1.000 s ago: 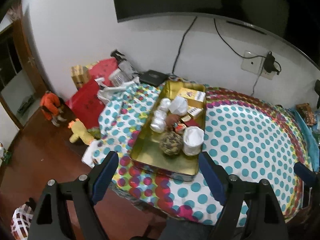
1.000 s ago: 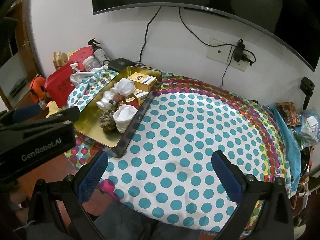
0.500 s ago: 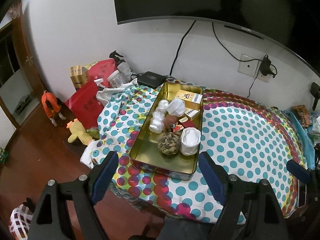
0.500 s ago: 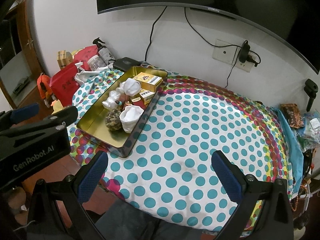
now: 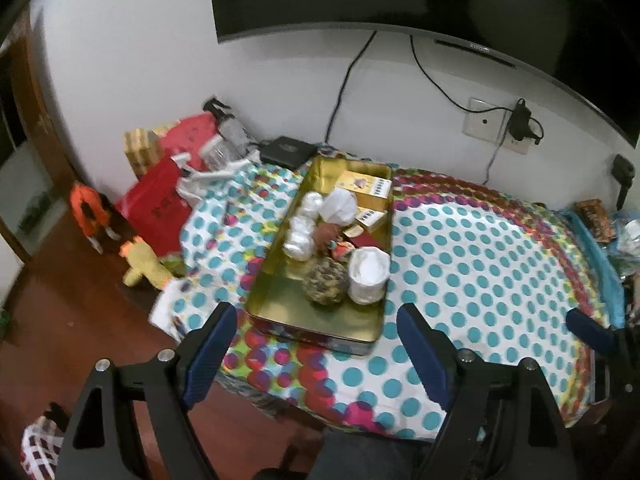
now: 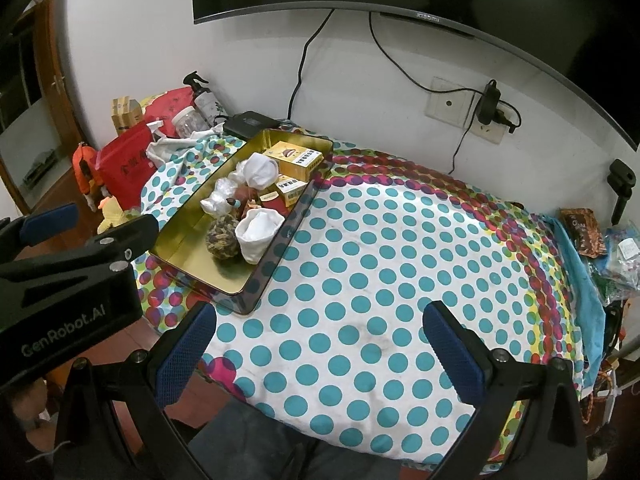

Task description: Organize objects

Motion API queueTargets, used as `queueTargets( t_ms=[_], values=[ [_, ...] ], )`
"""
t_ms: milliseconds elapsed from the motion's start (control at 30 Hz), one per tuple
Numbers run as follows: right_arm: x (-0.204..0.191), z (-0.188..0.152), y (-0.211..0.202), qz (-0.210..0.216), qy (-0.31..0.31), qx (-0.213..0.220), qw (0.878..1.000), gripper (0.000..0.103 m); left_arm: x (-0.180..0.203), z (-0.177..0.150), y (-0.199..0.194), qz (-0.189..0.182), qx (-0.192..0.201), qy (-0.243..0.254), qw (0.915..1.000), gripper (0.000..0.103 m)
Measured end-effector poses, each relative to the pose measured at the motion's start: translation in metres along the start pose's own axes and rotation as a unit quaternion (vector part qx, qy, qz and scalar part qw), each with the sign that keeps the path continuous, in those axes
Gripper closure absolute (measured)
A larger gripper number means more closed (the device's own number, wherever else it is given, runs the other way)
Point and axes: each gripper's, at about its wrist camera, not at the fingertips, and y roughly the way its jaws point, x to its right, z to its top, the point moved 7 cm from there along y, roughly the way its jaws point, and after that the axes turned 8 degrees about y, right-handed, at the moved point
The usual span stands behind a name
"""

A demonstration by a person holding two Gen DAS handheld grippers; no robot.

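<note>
Gold tin (image 5: pixel 280 256) sitting packed w/ items; both grippers, left (image 5: pixel 316 344) & right (image 6: pixel 320 344), hovering near its front edge, jaws spread, empty; approach slowly, pick one item.

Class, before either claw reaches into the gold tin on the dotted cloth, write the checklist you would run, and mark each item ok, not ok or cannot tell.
1. Left claw open and empty: ok.
2. Right claw open and empty: ok.
3. Gold tin lies flat on the dotted cloth: ok.
4. Rolled white sock at the tin's near end, unobstructed from above: ok.
5. Knitted ball free of the sock: not ok, they touch.
6. Where the items should go: cannot tell.
</note>
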Motion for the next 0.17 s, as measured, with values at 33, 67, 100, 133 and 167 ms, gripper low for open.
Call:
queueTargets(
  t_ms=[33,67,100,133,167],
  values=[
    [-0.0001,0.0002,0.0002,0.000,0.000,0.000,1.000,0.000,0.0004,-0.0003,0.0021,-0.014,-0.006,-0.006,0.9999,0.018],
    [0.0003,-0.0001,0.0008,-0.001,0.000,0.000,1.000,0.000,-0.0005,-0.0009,0.0040,-0.022,-0.011,-0.014,0.9996,0.018],
    [0.0002,-0.0001,0.0008,0.000,-0.001,0.000,1.000,0.000,-0.0014,-0.0014,0.0053,-0.021,-0.012,-0.020,0.9995,0.018],
    [0.0002,-0.0003,0.0012,0.000,-0.002,-0.001,1.000,0.000,-0.0026,-0.0015,0.0064,-0.018,-0.013,-0.021,0.9995,0.018],
    [0.0005,-0.0005,0.0014,0.000,-0.002,-0.001,1.000,0.000,-0.0038,-0.0019,0.0072,-0.013,-0.015,-0.023,0.9996,0.018]
  ],
)
